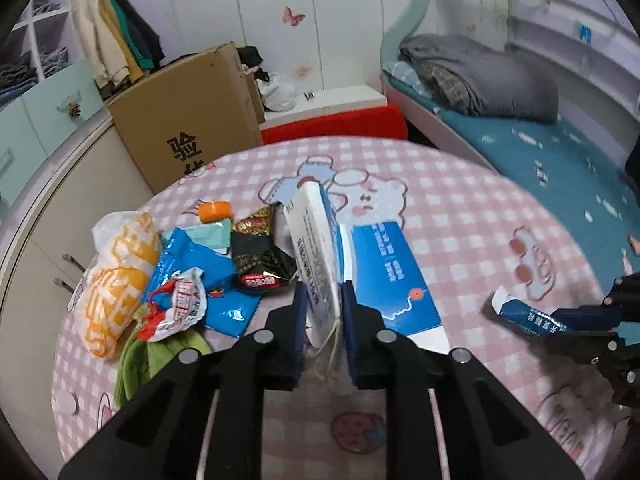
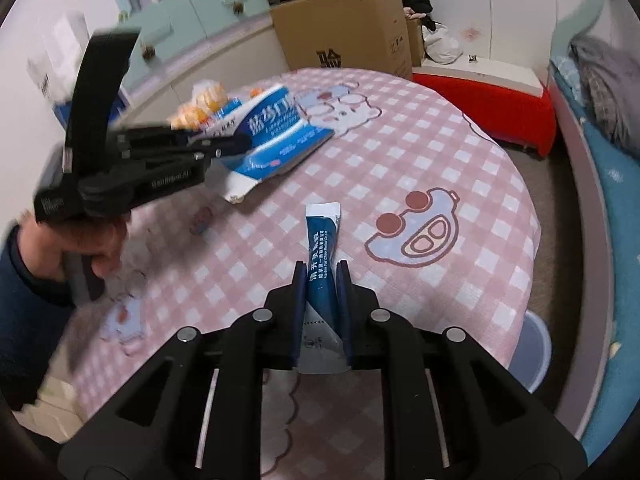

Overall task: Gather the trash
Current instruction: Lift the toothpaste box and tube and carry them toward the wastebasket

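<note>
Angling down toward the pink checked tablecloth (image 1: 460,208), both grippers. Pinching the blue-and-white box (image 1: 320,264) edge-on between the closed pads of the left gripper (image 1: 324,304), its flattened flap lying on the cloth to the right. Clamping the dark blue sachet (image 2: 322,268) between the narrowed fingers (image 2: 298,292) of the right gripper (image 2: 322,280), torn white end pointing away over the table.

Gripping the left tool from below, a person's hand (image 2: 90,246) in a dark sleeve, seen only from the right wrist view.

Reading on labels: white Chinese characters running down the sachet, with small Latin print too fine to make out; large white Chinese characters on the box's blue face; a black character "验" on the cardboard carton (image 1: 188,120) beyond the table; lettering on the left tool's side too blurred to read.

Showing only from the left wrist: the trash heap (image 1: 188,272) on the table's left, namely a yellow-and-white bag (image 1: 116,276), blue wrapper (image 1: 192,260), black packet (image 1: 260,260), crumpled red-and-silver wrapper (image 1: 180,304), orange cap (image 1: 216,211) and green cloth (image 1: 148,360). Showing only from the right wrist: a pale plastic bin (image 2: 532,352) beside the table.
</note>
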Tool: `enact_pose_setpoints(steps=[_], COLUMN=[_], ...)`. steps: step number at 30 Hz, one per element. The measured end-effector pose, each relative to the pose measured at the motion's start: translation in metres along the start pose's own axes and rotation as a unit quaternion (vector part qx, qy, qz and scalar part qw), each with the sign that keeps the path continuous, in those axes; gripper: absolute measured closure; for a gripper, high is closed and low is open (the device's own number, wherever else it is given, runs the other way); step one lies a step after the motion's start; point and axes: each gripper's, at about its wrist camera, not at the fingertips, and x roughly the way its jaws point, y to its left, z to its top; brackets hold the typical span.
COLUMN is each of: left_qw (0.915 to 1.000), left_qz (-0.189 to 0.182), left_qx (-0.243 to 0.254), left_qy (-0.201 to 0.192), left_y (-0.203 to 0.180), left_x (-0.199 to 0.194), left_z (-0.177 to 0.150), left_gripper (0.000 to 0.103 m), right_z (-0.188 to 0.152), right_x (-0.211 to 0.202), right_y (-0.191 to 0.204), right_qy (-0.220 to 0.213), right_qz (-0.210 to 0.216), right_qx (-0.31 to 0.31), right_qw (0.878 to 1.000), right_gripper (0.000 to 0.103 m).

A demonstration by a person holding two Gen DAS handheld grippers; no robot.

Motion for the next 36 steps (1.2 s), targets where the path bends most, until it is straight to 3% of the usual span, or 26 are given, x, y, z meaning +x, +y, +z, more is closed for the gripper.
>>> enact_pose_setpoints(steps=[10, 18, 27, 36], left_qw=[0.9986, 0.9975, 0.9941, 0.9874], left_qz=[-0.016, -0.042, -0.091, -0.151], left_qx=[-0.041, -0.035, -0.029, 0.029], left_qy=[-0.027, -0.044, -0.051, -0.037], left_y=[-0.007, -0.039, -0.104, -0.212], left_x=[-0.031, -0.046, -0.043, -0.022], left_z=[0.001, 0.014, 0.039, 0.067], left_gripper=[0.087, 0.087, 0.087, 0.087], right_z=[0.005, 0.007, -0.006, -0.048], right_x=[-0.021, -0.05, -0.108, -0.151], right_y=[-0.01, -0.041, -0.119, -0.211], right_qy=[-0.034, -0.076, -0.135, -0.153], right_qz=[0.013, 0.007, -0.034, -0.091], right_qx=[0.023, 0.063, 0.136, 0.229], right_qw=[0.999, 0.995, 0.981, 0.957], right_gripper=[0.088, 0.088, 0.088, 0.088])
